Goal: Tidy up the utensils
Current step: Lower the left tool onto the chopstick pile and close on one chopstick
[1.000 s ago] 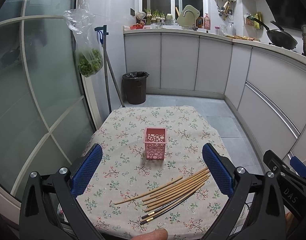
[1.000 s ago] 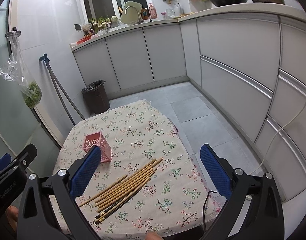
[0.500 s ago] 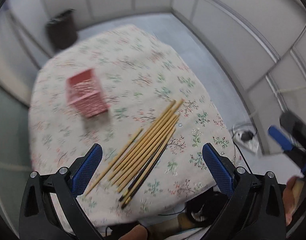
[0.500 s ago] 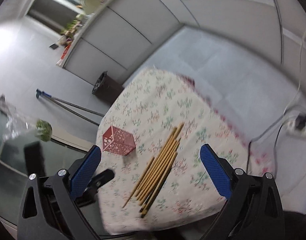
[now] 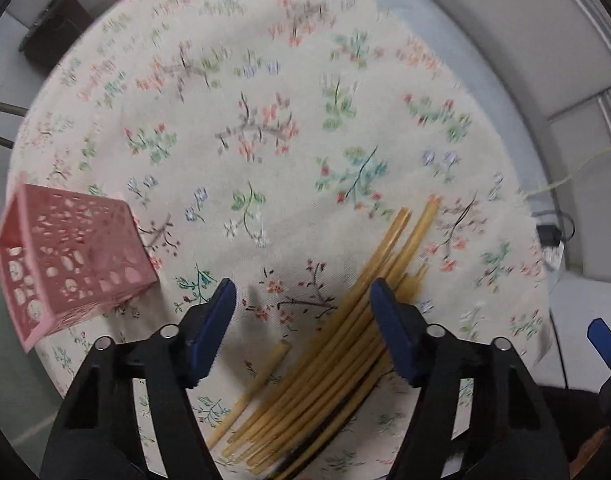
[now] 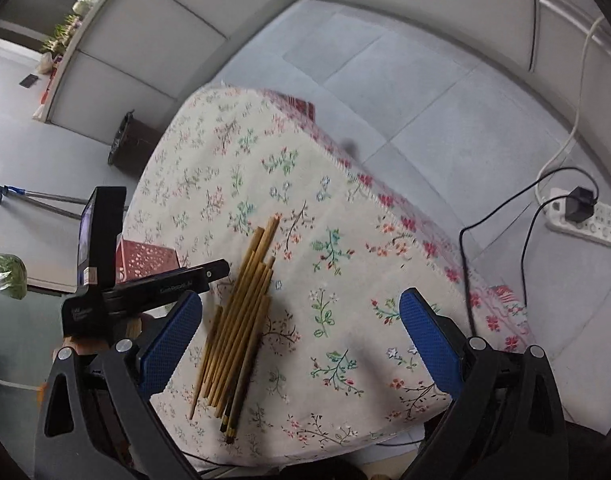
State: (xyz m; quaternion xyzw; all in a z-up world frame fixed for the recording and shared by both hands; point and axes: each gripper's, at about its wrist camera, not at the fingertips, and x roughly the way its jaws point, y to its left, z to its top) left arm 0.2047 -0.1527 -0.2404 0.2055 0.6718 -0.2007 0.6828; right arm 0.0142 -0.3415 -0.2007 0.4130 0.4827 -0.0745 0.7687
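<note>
Floral cloth covers the surface, with a pink perforated holder standing near its left edge. Bamboo chopsticks lie bundled right of it, under the left gripper, jaws parted and empty; the right gripper gapes wide, empty.

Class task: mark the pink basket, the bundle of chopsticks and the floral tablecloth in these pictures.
pink basket (image 5: 71,264), left wrist view, on its perforated side wall.
bundle of chopsticks (image 6: 241,316), right wrist view, on the middle of the sticks.
floral tablecloth (image 6: 345,280), right wrist view, on a bare patch right of the sticks.
</note>
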